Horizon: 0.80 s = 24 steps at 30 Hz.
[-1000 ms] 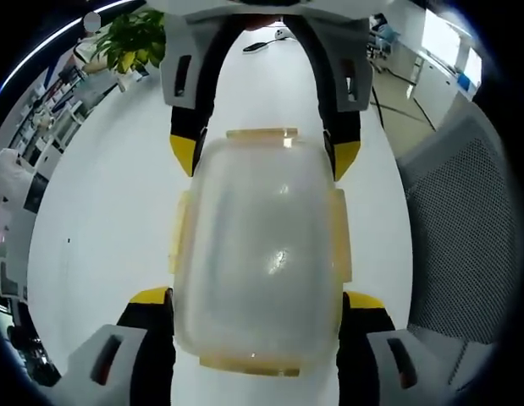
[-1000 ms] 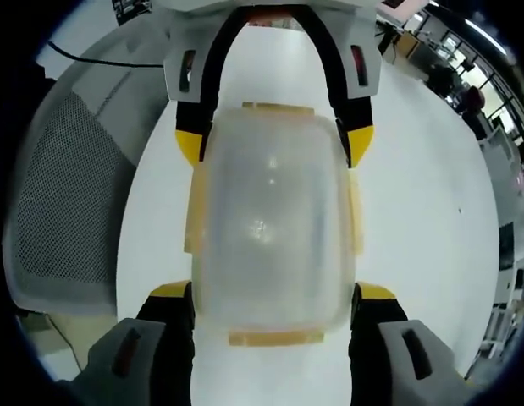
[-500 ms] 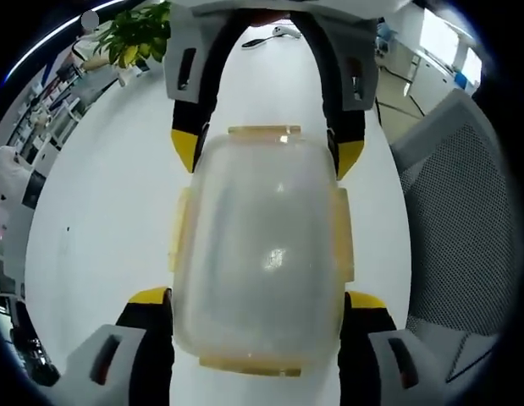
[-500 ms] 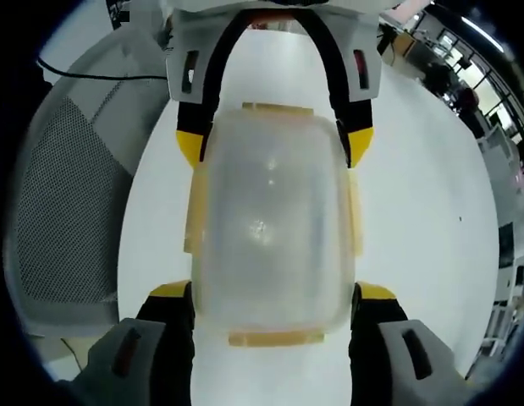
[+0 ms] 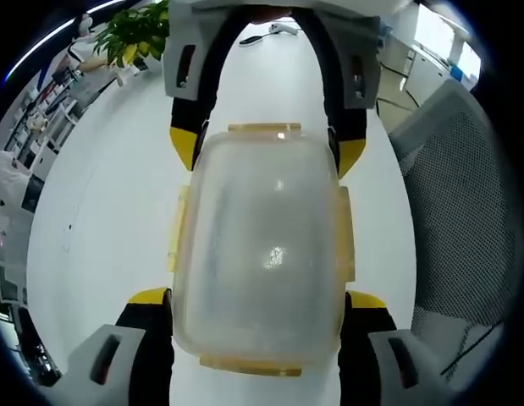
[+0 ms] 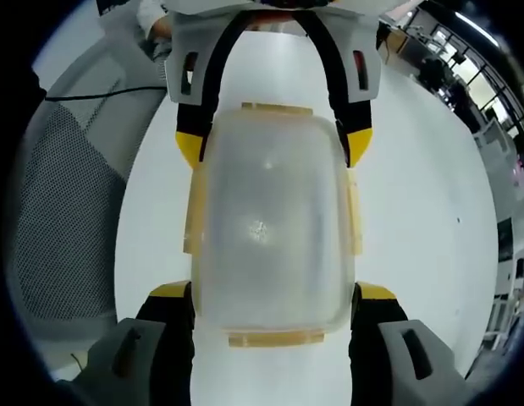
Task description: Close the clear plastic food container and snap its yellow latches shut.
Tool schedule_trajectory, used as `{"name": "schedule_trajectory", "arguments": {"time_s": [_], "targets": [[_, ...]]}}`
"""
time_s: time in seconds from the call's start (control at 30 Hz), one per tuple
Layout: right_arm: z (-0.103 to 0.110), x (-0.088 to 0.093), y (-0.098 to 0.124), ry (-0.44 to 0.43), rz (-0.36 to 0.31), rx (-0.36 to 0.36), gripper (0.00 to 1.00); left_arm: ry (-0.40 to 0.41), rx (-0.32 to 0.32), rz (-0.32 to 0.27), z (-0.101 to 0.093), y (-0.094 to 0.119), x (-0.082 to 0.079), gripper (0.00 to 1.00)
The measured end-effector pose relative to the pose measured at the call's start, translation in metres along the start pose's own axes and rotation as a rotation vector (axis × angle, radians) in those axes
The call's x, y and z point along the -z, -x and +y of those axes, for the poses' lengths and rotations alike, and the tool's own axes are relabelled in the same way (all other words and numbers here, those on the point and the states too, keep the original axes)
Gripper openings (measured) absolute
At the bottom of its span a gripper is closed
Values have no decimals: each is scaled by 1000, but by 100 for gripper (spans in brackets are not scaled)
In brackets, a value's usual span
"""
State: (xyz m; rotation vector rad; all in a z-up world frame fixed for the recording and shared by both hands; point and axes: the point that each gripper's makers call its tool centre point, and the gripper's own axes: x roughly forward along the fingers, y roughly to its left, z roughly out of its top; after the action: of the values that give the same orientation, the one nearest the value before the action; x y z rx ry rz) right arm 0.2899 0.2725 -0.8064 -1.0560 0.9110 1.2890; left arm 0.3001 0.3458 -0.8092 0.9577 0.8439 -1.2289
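- The clear rounded plastic food container with yellow latches [image 5: 257, 254] lies on the white table [image 5: 101, 220], lid on.
- Each of the 2 grippers [image 5: 255, 296] [image 6: 272, 292] pinches 1 container end.
- Likely light, slick, slightly flexible; press the side latches.

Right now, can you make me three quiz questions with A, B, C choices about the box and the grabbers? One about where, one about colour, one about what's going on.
1. Where is the food box?
A. on a shelf
B. between the two grippers, above the white table
C. inside a bag

2. What colour are the box's latches?
A. yellow
B. blue
C. red

3. How is the lid?
A. missing
B. leaning beside the box
C. on the box

Answers:
1 B: the left gripper holds one end and the right gripper the other.
2 A: yellow tabs line all four edges.
3 C: the cloudy cover sits over the box.
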Motion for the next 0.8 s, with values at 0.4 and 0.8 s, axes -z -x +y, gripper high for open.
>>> {"name": "schedule_trajectory", "arguments": {"time_s": [0.4, 0.8], "targets": [[-20, -11, -5, -24, -5, 17, 73, -39, -11, 29, 22, 1, 12, 77], [-42, -17, -10, -34, -12, 28, 73, -39, -23, 24, 45, 0, 18, 77]]}}
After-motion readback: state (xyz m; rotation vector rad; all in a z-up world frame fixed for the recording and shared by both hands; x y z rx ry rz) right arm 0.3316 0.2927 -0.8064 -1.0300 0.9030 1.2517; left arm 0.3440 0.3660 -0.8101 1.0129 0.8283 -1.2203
